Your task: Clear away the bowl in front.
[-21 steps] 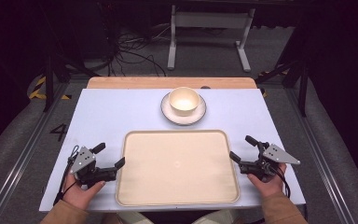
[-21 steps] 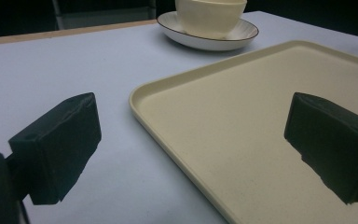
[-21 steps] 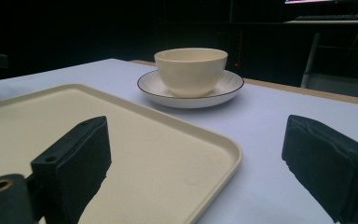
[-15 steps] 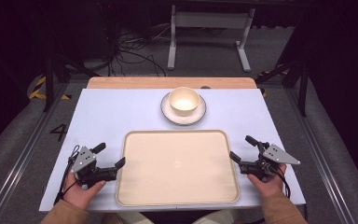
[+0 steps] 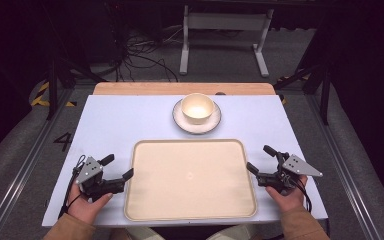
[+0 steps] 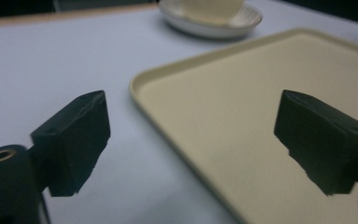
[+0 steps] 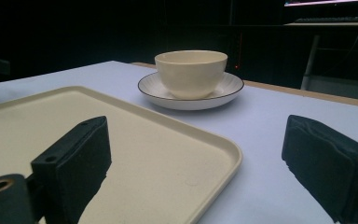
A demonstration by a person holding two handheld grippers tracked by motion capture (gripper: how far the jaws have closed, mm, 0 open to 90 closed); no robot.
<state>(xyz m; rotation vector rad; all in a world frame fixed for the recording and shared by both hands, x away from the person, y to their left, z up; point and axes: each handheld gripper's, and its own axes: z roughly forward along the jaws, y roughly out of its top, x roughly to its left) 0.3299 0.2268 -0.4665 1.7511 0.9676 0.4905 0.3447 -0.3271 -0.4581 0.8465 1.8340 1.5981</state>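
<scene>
Nothing started yet: left gripper [image 5: 115, 168] and right gripper [image 5: 261, 160] flank the empty tray [image 5: 190, 214], both with jaws spread wide (holding nothing). The bowl [image 5: 197, 107] sits on its saucer [image 5: 180, 120] beyond, all 2 moves remaining.

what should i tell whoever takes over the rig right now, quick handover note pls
Left gripper: open, holding nothing, at the tray's left edge.
Right gripper: open, holding nothing, at the tray's right edge.
Tray: flat on the table, nearest the person, nothing on it.
Bowl: upright on its saucer, beyond the tray's far edge, untouched.
Done: nothing gripped or lifted so far.
Left: probably grasp the tray by both side edges, or fetch the bowl and saucer; neither has begun.
</scene>
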